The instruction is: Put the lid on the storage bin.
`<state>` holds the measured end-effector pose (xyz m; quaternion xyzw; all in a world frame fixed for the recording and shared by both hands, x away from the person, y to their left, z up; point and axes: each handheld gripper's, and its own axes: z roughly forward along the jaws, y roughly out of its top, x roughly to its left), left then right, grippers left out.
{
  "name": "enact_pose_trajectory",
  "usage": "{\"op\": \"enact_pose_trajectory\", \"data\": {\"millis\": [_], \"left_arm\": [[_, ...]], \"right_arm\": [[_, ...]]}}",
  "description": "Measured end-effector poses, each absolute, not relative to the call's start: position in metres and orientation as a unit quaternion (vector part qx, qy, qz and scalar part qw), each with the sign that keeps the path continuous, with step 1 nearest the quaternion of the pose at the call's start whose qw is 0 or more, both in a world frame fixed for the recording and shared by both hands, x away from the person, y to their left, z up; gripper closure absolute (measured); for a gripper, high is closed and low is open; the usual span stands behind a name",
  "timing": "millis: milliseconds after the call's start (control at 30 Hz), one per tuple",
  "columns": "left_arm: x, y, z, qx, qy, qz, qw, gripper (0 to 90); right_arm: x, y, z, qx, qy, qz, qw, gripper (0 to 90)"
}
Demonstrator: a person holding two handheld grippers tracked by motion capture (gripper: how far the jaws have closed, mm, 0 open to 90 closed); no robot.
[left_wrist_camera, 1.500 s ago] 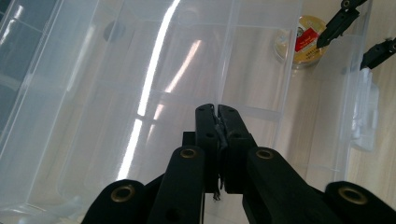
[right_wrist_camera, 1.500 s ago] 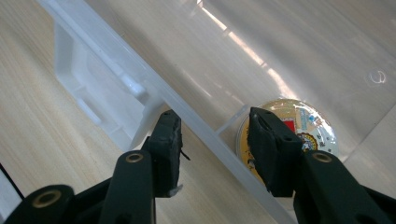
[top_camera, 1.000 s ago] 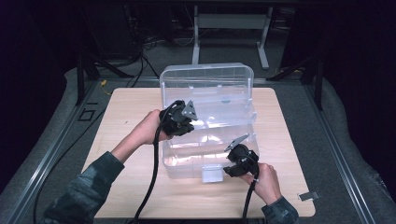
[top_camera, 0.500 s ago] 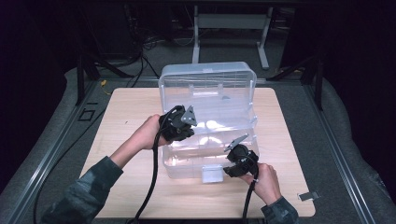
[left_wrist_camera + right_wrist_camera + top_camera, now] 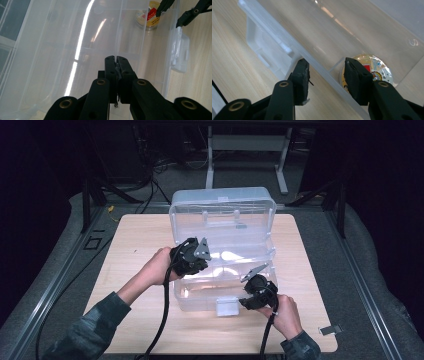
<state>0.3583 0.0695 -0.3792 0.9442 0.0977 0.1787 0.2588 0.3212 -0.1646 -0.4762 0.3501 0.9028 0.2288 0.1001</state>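
A clear plastic box [image 5: 222, 195] stands on the wooden table with its lid up. A round gold tin with a red label [image 5: 377, 67] lies inside, near the front wall [image 5: 319, 67]; it also appears as the tin [image 5: 149, 16] past a divider. My left gripper [image 5: 202, 262] is over the box's left side, its jaws shut [image 5: 116, 58] with nothing held. My right gripper [image 5: 246, 299] straddles the front wall to the right of the latch [image 5: 227, 307]. One jaw is outside and one inside by the tin, and the gripper [image 5: 327, 72] is open, not pressing.
The white latch [image 5: 265, 53] hangs on the box's front. The wooden table [image 5: 135, 240] has bare surface left and right of the box. A small grey clip [image 5: 330, 330] lies near the front right corner. Dark floor, cables and a metal frame surround the table.
The left gripper has shifted a little toward the person over the box's left side. The right gripper and the box have not moved.
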Motion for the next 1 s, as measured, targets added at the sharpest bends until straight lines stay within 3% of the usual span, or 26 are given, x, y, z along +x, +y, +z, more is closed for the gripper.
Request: {"op": "enact_pose_trajectory", "data": {"millis": [133,367,700,1000], "left_arm": [[0.357,0.071,-0.38,0.943,0.1,0.179,0.263,88.2],[0.355,0.071,-0.382,0.943,0.101,0.176,0.265,88.2],[0.348,0.07,-0.385,0.94,0.1,0.196,0.26,86.6],[0.342,0.069,-0.388,0.94,0.103,0.2,0.257,85.0]], "right_arm": [[0.318,-0.168,-0.47,0.349,0.904,0.223,0.104,44.6],[0.304,-0.185,-0.445,0.35,0.896,0.249,0.111,43.5],[0.294,-0.223,-0.421,0.383,0.871,0.277,0.135,34.2],[0.317,-0.254,-0.39,0.431,0.826,0.334,0.146,25.3]]}}
